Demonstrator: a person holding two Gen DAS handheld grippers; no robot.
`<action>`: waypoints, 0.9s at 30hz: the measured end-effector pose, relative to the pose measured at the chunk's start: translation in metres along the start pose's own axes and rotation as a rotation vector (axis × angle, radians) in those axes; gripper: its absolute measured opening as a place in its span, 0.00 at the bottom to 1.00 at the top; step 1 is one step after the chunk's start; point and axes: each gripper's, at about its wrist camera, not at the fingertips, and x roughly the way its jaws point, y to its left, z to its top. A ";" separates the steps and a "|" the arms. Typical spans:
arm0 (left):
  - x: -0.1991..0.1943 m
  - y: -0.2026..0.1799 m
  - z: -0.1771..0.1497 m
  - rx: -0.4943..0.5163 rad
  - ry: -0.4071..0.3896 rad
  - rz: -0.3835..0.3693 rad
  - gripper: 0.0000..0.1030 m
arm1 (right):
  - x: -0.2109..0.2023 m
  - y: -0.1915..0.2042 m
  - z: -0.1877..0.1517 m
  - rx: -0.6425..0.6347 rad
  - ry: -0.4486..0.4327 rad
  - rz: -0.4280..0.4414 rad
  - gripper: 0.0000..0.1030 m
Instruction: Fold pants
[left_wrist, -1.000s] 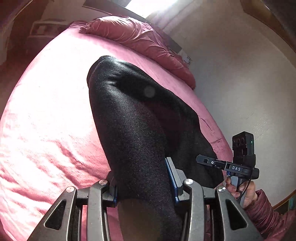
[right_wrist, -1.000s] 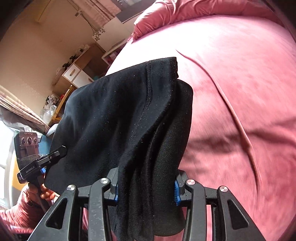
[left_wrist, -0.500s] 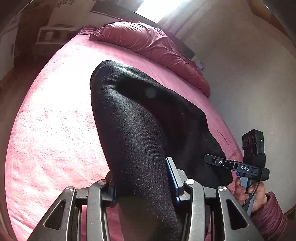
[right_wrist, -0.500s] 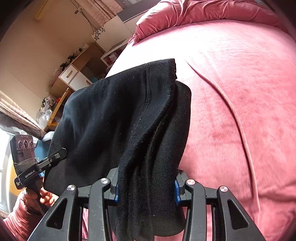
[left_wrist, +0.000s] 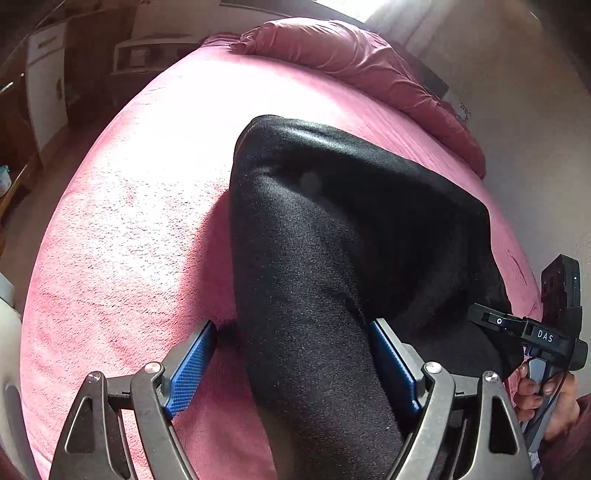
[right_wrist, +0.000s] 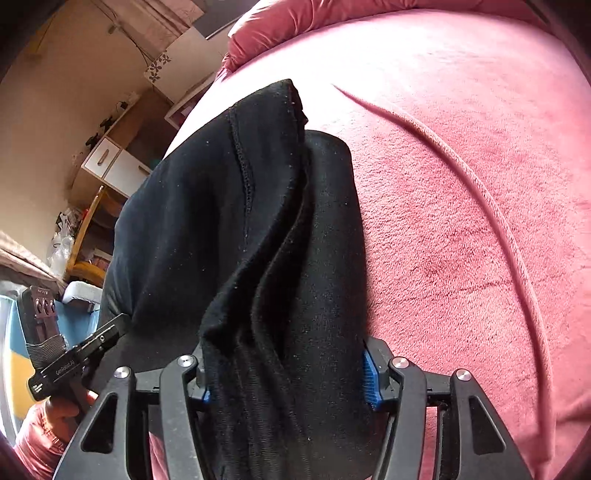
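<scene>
Left wrist view: a pink bed (left_wrist: 122, 229) fills most of the frame, with a rumpled pink duvet (left_wrist: 354, 70) heaped along its far edge against the pale wall. Beyond the far left corner stand a dark shelf unit (left_wrist: 147, 51) and a white cabinet (left_wrist: 44, 85). Nothing lies on the bed besides the black pants (left_wrist: 332, 236) – they run from the gripper up toward the middle of the bed as a thick folded band with a slight sheen, their rounded fold end farthest away. The left gripper (left_wrist: 291, 354) has just been opening: its blue pads stand spread, the left pad clear of the cloth, the right pad just beside it. At the near right edge a hand (left_wrist: 546, 398) holds the right gripper (left_wrist: 524, 328), its tip at the pants' border.

Right wrist view: the bed (right_wrist: 461, 184) shows a long curved crease; a wooden desk with white drawers (right_wrist: 107, 162) stands past its left edge. The pants (right_wrist: 251, 229) lie in several stacked layers with a stitched seam showing – bunched between the right gripper's (right_wrist: 288, 376) pads, which have just been opening; whether they press the cloth I cannot tell
</scene>
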 end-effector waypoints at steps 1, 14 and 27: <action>-0.004 -0.001 -0.001 -0.006 -0.005 0.008 0.84 | -0.005 0.000 -0.005 -0.010 -0.004 -0.019 0.62; -0.064 -0.025 -0.026 0.011 -0.174 0.157 0.82 | -0.039 0.037 -0.014 -0.081 -0.112 -0.213 0.73; -0.119 -0.040 -0.062 0.052 -0.263 0.201 0.82 | -0.095 0.074 -0.063 -0.100 -0.242 -0.252 0.78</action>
